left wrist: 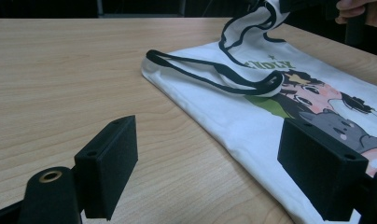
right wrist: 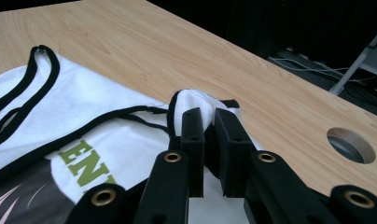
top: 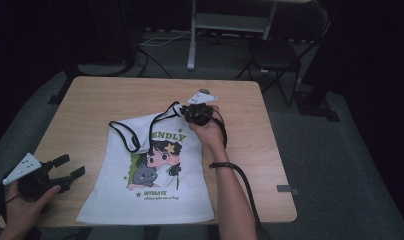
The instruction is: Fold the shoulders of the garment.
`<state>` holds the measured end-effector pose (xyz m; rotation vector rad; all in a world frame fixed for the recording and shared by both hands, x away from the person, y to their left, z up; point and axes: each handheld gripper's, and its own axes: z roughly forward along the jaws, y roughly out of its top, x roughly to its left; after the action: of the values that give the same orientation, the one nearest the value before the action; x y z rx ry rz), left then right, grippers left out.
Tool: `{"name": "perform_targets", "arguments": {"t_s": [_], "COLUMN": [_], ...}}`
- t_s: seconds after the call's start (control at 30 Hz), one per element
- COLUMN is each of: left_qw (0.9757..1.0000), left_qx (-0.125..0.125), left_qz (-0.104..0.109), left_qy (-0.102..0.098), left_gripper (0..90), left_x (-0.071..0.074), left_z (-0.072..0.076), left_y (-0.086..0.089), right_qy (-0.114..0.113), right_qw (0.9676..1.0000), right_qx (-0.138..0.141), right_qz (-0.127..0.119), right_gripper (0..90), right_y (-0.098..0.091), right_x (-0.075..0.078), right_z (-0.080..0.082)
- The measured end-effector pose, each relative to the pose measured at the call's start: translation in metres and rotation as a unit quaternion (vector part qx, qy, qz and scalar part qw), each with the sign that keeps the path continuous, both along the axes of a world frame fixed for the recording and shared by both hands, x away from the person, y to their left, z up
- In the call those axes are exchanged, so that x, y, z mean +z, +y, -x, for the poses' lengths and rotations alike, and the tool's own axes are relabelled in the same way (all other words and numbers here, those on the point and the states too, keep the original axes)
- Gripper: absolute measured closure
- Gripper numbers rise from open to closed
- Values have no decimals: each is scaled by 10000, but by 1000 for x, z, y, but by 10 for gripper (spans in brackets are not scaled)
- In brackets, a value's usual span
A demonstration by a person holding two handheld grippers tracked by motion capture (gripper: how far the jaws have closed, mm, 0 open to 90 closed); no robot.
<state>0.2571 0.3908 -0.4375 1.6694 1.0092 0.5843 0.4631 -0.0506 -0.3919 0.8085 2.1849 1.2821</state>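
The right tool (right wrist: 209, 135) pinches a strap (right wrist: 196, 100) of the white tank top (top: 155, 170), its jaws closed on the bunched cloth at about one o'clock from the desk's (top: 90, 100) middle. The soft cotton top, edged in black trim and printed with a cartoon girl, lies flat toward six o'clock, its hem at the near edge. Bare, smooth wood lies open from nine to twelve o'clock. A round hole (right wrist: 351, 144) sits just beyond the tool. The left tool (top: 65, 172) hovers at eight o'clock, jaws wide apart and empty.
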Motion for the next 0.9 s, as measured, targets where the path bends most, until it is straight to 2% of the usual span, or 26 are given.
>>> {"name": "perform_targets", "arguments": {"t_s": [0.47, 0.9], "left_qw": [10000, 10000], "left_qx": [4, -10], "left_qz": [-26, -36], "left_qy": [11, 12], "left_gripper": [198, 198], "left_x": [0, 0], "left_z": [0, 0], "left_y": [0, 0], "right_qy": [15, -16], "right_qw": [9999, 9993], "right_qx": [149, 320], "right_qz": [68, 171], "right_gripper": [824, 821], "right_y": [10, 18], "right_x": [-9, -11], "right_z": [16, 28]}}
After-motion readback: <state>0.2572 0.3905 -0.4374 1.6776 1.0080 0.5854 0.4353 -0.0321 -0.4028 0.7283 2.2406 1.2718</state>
